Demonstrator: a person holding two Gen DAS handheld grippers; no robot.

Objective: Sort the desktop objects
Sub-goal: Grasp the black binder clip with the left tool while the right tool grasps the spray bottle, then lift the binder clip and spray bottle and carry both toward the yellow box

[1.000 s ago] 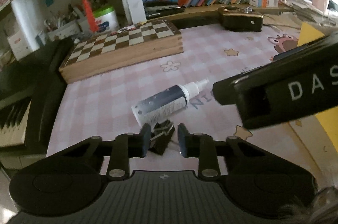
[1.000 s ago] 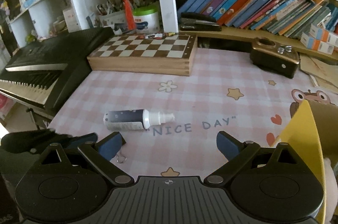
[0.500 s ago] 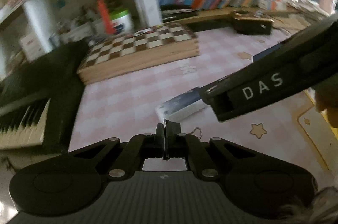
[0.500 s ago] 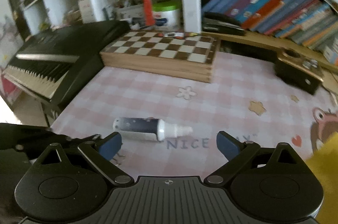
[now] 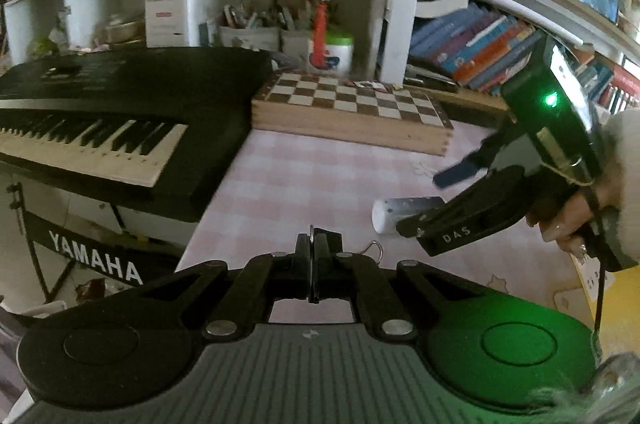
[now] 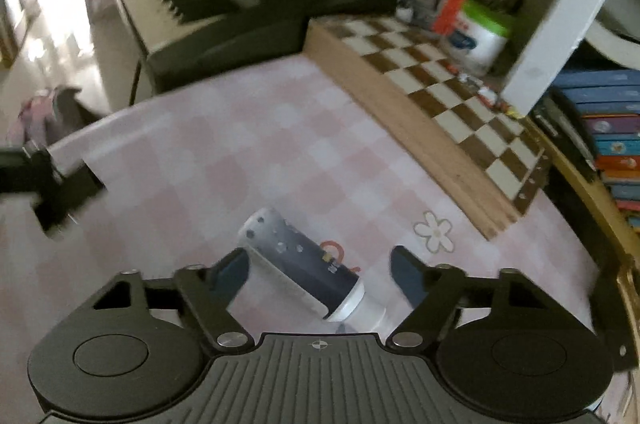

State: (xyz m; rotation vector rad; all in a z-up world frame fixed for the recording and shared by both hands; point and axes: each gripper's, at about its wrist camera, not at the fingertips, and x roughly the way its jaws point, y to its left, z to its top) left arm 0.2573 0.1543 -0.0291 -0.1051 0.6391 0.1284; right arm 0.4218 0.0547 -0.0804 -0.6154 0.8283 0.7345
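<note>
Left gripper [image 5: 316,244]: closed tight on a small binder clip [image 5: 372,248], whose wire loop is seen poking out just at 2 o'clock of the fingertips; the clip is held clear of the tablecloth.
Right gripper [image 6: 320,270]: half open, jaws just closing; the spray bottle [image 6: 298,264] is bracketed between the blue pads, though firm pad contact cannot be told.
Spray bottle: lying on its side on the pink checked tablecloth [image 6: 240,152], white cap toward 5 o'clock, base toward 10 o'clock in the right wrist view.
Right hand [image 5: 576,220]: seen at 3 o'clock in the left wrist view, wrapped round the gripper handle, green light lit.
Chessboard box [image 5: 352,116]: at 12 o'clock on the table, well apart from the bottle.
Keyboard [image 5: 112,128]: at 10 o'clock, beside the table edge.
Books [image 5: 476,52]: lined on the shelf at 2 o'clock.
</note>
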